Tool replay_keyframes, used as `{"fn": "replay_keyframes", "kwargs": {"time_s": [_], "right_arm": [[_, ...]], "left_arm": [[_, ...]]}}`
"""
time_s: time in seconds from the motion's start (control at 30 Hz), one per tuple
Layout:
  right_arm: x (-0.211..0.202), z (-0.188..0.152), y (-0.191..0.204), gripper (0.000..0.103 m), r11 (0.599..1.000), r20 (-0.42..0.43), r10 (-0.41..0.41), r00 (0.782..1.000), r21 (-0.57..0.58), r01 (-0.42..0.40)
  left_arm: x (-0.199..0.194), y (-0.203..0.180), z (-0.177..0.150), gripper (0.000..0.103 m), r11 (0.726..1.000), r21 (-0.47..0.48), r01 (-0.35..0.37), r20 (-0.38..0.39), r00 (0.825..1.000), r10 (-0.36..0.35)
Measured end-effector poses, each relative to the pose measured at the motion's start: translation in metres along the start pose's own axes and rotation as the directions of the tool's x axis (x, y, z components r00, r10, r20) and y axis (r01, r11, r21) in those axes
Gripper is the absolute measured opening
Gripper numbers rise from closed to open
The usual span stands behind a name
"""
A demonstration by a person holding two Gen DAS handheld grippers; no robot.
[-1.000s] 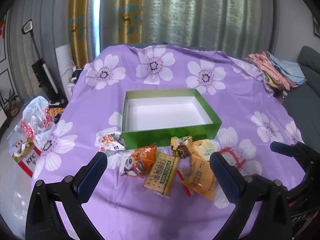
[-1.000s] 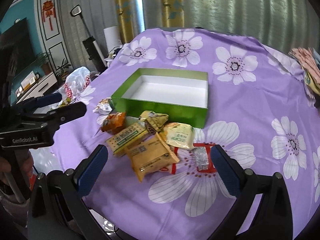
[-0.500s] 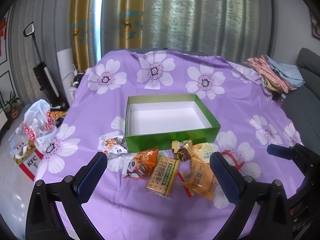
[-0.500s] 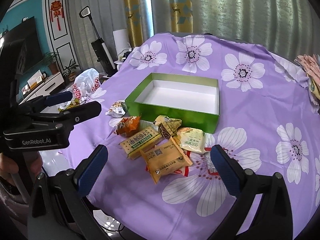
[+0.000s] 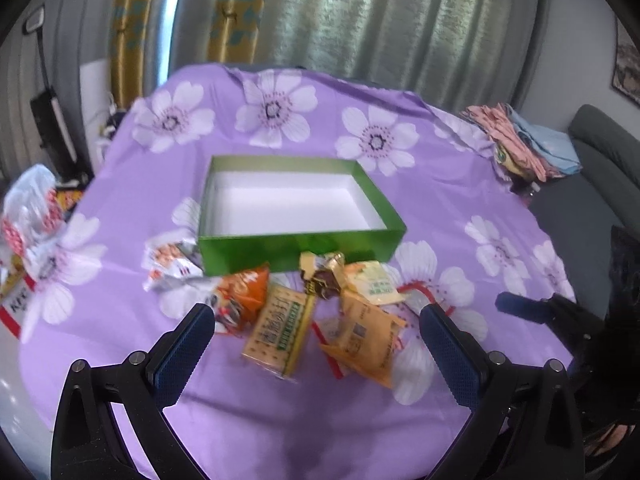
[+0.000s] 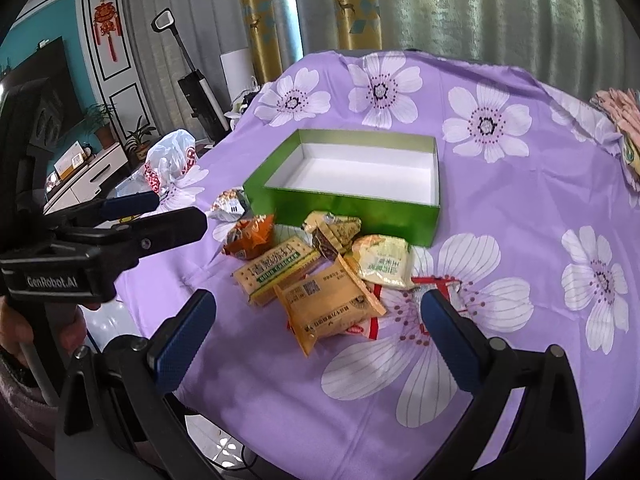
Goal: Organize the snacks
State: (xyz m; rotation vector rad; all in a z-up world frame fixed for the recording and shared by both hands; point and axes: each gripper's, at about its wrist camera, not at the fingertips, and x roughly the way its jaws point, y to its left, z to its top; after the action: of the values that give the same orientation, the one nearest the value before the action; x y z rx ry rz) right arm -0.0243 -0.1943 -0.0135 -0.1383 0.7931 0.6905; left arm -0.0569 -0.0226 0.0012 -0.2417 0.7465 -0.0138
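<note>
Nothing has been sorted yet, as far as I can see. Nearest to me, the right hand-held gripper (image 6: 316, 322) hangs with its blue-padded fingers spread wide and nothing between them, poised just short of the heap of snacks; the left hand-held gripper (image 5: 314, 334) is likewise spread and empty, low over the near edge of the tabletop (image 6: 520, 208) with its purple flowered cloth. Just past the right fingertips lies an orange biscuit packet (image 6: 330, 306), partly on top of a red-and-white wrapper (image 6: 400, 304). Touching it on the left is a long yellow cracker packet (image 6: 276, 270), and beside that a small orange bag (image 6: 250, 236). A pale green-printed packet (image 6: 384, 262) and a gold-and-brown sweet wrapper (image 6: 330, 230) sit right against the front wall of the green box (image 6: 352, 212). A silver-white bag (image 6: 228, 208) lies off by the box's left corner, a little apart from the rest. The box itself stands open behind the heap, and its white floor is bare, so I would judge that every packet is still to be lifted in. Further back, folded clothes (image 5: 524, 144) lie at the far right edge.
</note>
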Motion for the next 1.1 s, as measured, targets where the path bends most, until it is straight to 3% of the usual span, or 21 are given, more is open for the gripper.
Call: {"fn": "replay_keyframes", "kwargs": {"time_s": [0.27,0.37,0.47,0.6,0.7,0.97,1.1], "right_arm": [[0.032,-0.033,-0.011,0.103,0.997,-0.08,0.071,0.994,0.044,-0.068],[0.045,-0.043,-0.014,0.099,0.989,-0.09,0.133,0.987,0.079,-0.126],[0.055,-0.048,-0.012,0.096,0.987,-0.097,0.148,0.984,0.081,-0.14],[0.069,-0.052,-0.012,0.081,0.983,-0.111,0.169,0.979,0.089,-0.159],[0.079,-0.054,-0.013,0.08,0.982,-0.112,0.169,0.979,0.099,-0.158],[0.091,-0.05,-0.017,0.071,0.978,-0.105,0.187,0.977,0.115,-0.175],[0.097,-0.049,-0.018,0.06,0.976,-0.112,0.196,0.974,0.117,-0.183]], "left_arm": [[0.038,0.004,-0.03,0.102,0.982,-0.083,0.168,-0.099,0.979,-0.176],[0.047,-0.002,-0.036,0.102,0.984,-0.04,0.174,-0.1,0.979,-0.178],[0.058,-0.009,-0.039,0.102,0.985,0.022,0.172,-0.105,0.98,-0.169],[0.072,-0.011,-0.037,0.102,0.979,0.046,0.2,-0.119,0.974,-0.194],[0.08,-0.013,-0.031,0.101,0.976,0.075,0.205,-0.113,0.974,-0.196],[0.107,-0.012,-0.026,0.072,0.967,0.078,0.241,-0.179,0.958,-0.224],[0.115,-0.014,-0.03,0.059,0.964,0.069,0.258,-0.219,0.947,-0.237]]}}
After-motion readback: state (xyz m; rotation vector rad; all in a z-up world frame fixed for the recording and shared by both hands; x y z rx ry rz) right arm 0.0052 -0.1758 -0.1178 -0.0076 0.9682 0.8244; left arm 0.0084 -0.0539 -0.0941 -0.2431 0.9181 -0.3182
